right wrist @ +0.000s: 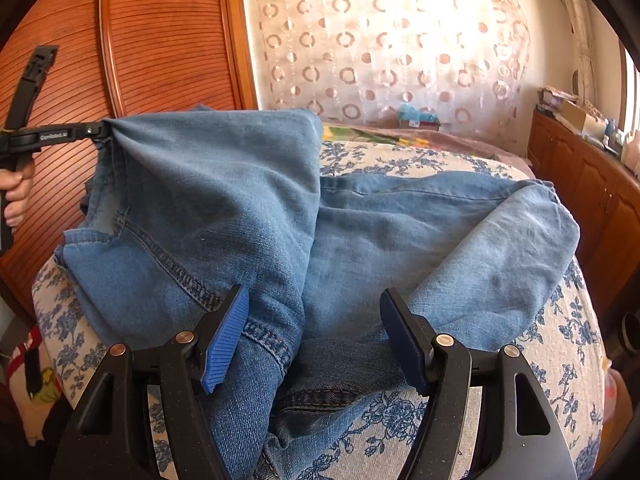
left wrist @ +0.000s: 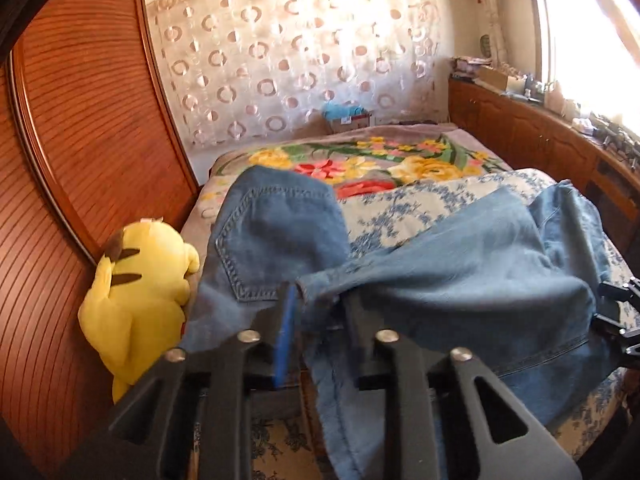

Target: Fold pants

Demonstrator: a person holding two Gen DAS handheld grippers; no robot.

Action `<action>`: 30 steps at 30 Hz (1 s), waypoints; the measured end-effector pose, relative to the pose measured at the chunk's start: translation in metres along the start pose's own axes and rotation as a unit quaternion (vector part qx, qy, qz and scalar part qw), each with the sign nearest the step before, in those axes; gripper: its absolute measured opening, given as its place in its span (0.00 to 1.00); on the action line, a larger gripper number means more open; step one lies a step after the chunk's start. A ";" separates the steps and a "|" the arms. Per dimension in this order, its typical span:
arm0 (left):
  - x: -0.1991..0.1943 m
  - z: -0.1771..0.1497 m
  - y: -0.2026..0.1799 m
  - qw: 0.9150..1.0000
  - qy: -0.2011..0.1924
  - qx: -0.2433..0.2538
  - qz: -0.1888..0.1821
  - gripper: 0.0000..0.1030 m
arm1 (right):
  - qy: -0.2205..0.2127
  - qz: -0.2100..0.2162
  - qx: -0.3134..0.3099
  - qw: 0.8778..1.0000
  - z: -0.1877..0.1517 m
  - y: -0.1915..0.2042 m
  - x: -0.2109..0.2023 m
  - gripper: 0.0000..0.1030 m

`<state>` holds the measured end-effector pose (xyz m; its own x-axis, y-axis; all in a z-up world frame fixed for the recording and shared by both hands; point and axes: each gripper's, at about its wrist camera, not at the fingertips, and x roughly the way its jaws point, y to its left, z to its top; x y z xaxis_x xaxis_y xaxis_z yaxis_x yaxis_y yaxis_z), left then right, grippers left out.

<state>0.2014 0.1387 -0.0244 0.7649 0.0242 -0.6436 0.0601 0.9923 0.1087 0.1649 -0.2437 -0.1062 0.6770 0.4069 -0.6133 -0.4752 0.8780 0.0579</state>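
Observation:
The blue jeans [right wrist: 248, 200] lie bunched on a blue-flowered cover [right wrist: 560, 352] on the bed. My left gripper [left wrist: 320, 300] is shut on a hem edge of the jeans [left wrist: 460, 280] and lifts that part off the bed. It shows in the right wrist view [right wrist: 98, 130] at the left, holding the raised denim corner, with a hand on its handle. My right gripper [right wrist: 314, 320] is open, its jaws wide apart over the jeans near a seam, holding nothing. Part of it shows at the right edge of the left wrist view [left wrist: 616, 312].
A yellow plush toy [left wrist: 140, 292] sits at the bed's left edge by a wooden wardrobe [left wrist: 80, 120]. A floral blanket [left wrist: 360, 160] covers the far bed. A wooden cabinet [right wrist: 592, 184] with clutter runs along the right. A patterned curtain [right wrist: 380, 40] hangs behind.

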 end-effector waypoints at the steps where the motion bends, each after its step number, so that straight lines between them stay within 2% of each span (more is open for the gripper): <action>1: 0.003 -0.003 0.003 1.000 0.004 -0.006 -0.005 0.29 | 0.000 0.000 0.000 1.000 0.000 0.000 0.000 0.68; 3: 0.005 -0.011 0.007 1.000 0.010 -0.017 -0.019 0.43 | 0.000 0.000 0.000 1.000 0.000 0.000 0.000 0.68; 4: 0.004 -0.016 0.007 0.999 0.009 -0.020 -0.025 0.44 | 0.000 -0.001 0.000 1.000 0.000 0.000 0.000 0.68; 10: -0.008 -0.043 -0.004 0.999 0.003 -0.019 -0.046 0.50 | 0.000 0.000 0.000 1.000 0.000 0.000 0.000 0.68; 14: -0.014 -0.059 -0.016 0.998 -0.001 -0.018 -0.057 0.51 | 0.000 0.000 0.000 1.000 0.000 0.000 0.000 0.68; 19: -0.001 -0.068 -0.039 0.996 0.027 0.000 -0.083 0.51 | 0.000 -0.001 0.000 1.000 0.000 0.000 0.000 0.68; 21: 0.007 -0.069 -0.047 0.996 0.038 0.007 -0.082 0.44 | 0.000 0.000 0.001 1.000 0.000 0.000 0.000 0.68; 27: 0.027 -0.070 -0.055 0.994 0.059 0.001 -0.093 0.38 | 0.000 0.000 0.001 1.000 0.001 0.000 0.000 0.68; 28: 0.028 -0.071 -0.055 0.994 0.059 0.000 -0.095 0.35 | 0.000 0.000 0.001 1.000 0.001 0.000 0.000 0.68; 30: 0.028 -0.071 -0.058 0.993 0.058 0.003 -0.100 0.23 | 0.000 0.000 0.001 1.000 0.001 0.000 0.000 0.68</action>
<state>0.1733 0.0904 -0.1027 0.6582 -0.1596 -0.7358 0.2085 0.9777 -0.0255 0.1651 -0.2432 -0.1055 0.6771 0.4068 -0.6133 -0.4739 0.8786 0.0596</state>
